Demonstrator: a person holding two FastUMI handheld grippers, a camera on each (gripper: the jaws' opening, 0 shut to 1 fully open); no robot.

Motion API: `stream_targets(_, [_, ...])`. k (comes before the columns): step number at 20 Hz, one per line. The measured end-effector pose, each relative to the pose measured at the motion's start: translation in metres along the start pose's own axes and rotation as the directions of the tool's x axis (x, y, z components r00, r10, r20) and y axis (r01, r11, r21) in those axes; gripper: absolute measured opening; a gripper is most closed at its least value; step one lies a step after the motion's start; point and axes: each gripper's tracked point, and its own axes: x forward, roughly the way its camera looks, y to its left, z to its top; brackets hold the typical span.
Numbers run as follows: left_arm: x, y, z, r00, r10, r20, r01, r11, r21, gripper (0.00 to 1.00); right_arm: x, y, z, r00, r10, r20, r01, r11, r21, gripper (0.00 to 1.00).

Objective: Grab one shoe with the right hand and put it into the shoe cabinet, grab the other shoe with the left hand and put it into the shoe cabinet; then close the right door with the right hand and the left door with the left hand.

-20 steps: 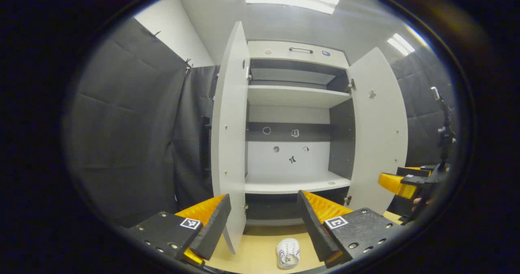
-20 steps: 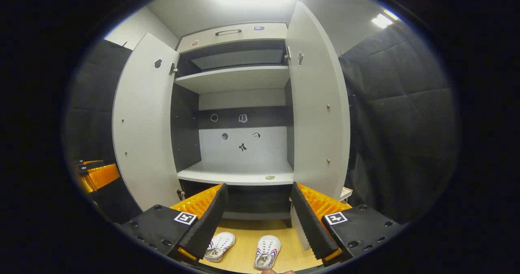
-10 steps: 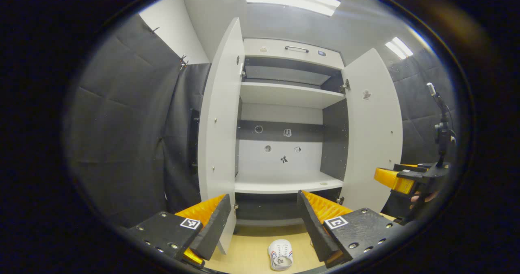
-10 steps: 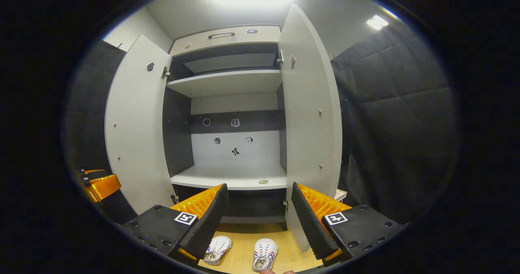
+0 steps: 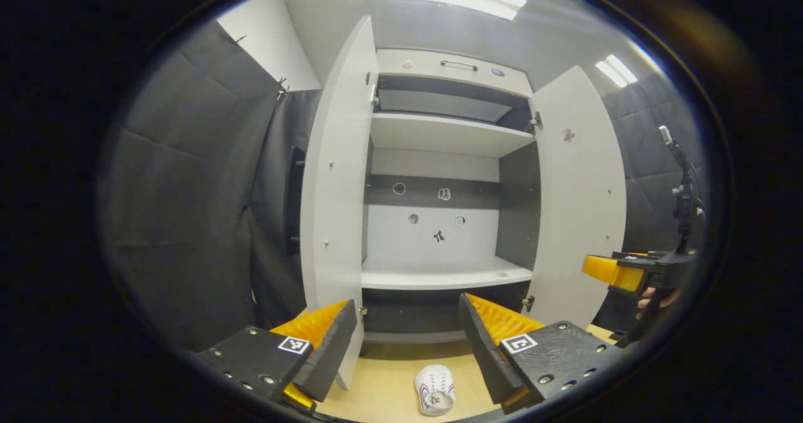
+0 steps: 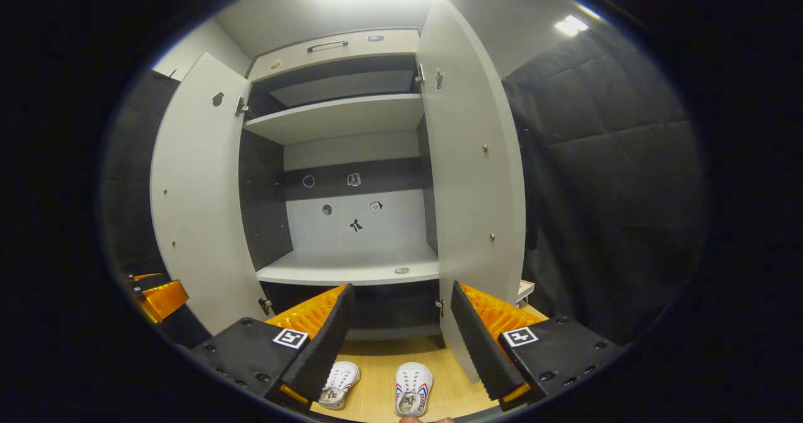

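Both claws, right claw [image 6: 401, 329] and left claw [image 5: 408, 338], hang released and empty before the shoe cabinet [image 6: 342, 266]. Nothing is done yet: two shoes, left shoe [image 6: 339, 384] and right shoe [image 6: 412, 396], lie near on the floor [image 6: 376, 373]; two doors, left door [image 6: 197, 203] and right door [image 6: 473, 178], stand open.

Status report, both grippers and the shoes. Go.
Left gripper open, right gripper open, nothing held. Both white shoes on the wooden floor before the shoe cabinet. Both doors open, nothing blocking.
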Motion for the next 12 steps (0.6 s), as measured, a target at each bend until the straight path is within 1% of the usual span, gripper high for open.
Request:
stream_targets(3, [0.005, -0.002, -0.001, 1.000, -0.010, -0.002, 0.010, 1.000, 0.010, 0.89, 0.011, 0.007, 0.000, 1.000, 0.017, -0.007, -0.017, 1.000, 0.002, 0.96])
stream_targets(4, [0.005, -0.002, -0.002, 1.000, -0.013, -0.004, 0.013, 1.000, 0.012, 0.94, 0.016, 0.011, 0.000, 1.000, 0.023, -0.014, -0.023, 1.000, 0.000, 0.96])
stream_targets(5, [0.006, -0.002, -0.002, 1.000, -0.017, -0.006, 0.017, 1.000, 0.012, 0.89, 0.020, 0.013, -0.003, 0.999, 0.029, -0.024, -0.030, 1.000, -0.004, 0.96])
stream_targets(6, [0.008, -0.003, -0.003, 1.000, -0.021, -0.008, 0.021, 1.000, 0.011, 0.89, 0.024, 0.016, -0.006, 0.999, 0.035, -0.035, -0.035, 0.999, -0.008, 1.00])
stream_targets(7, [0.008, -0.005, -0.005, 1.000, -0.028, -0.011, 0.029, 1.000, 0.011, 0.89, 0.027, 0.019, -0.009, 0.998, 0.038, -0.050, -0.039, 0.999, -0.008, 0.97])
stream_targets(8, [0.008, -0.006, -0.008, 0.999, -0.035, -0.016, 0.035, 0.999, 0.012, 0.89, 0.031, 0.023, -0.014, 0.996, 0.048, -0.070, -0.048, 0.999, 0.000, 0.97])
stream_targets(9, [0.007, -0.006, -0.012, 0.999, -0.040, -0.025, 0.040, 0.999, 0.013, 0.94, 0.034, 0.029, -0.022, 0.993, 0.067, -0.101, -0.065, 0.998, 0.015, 0.92])
stream_targets(10, [0.007, -0.008, -0.017, 0.998, -0.045, -0.035, 0.045, 0.999, 0.013, 0.94, 0.037, 0.034, -0.031, 0.987, 0.081, -0.137, -0.078, 0.997, 0.029, 0.96])
stream_targets(12, [0.007, -0.010, -0.025, 0.998, -0.048, -0.049, 0.048, 0.999, 0.007, 0.94, 0.043, 0.038, -0.054, 0.972, 0.087, -0.219, -0.078, 0.996, 0.046, 0.97])
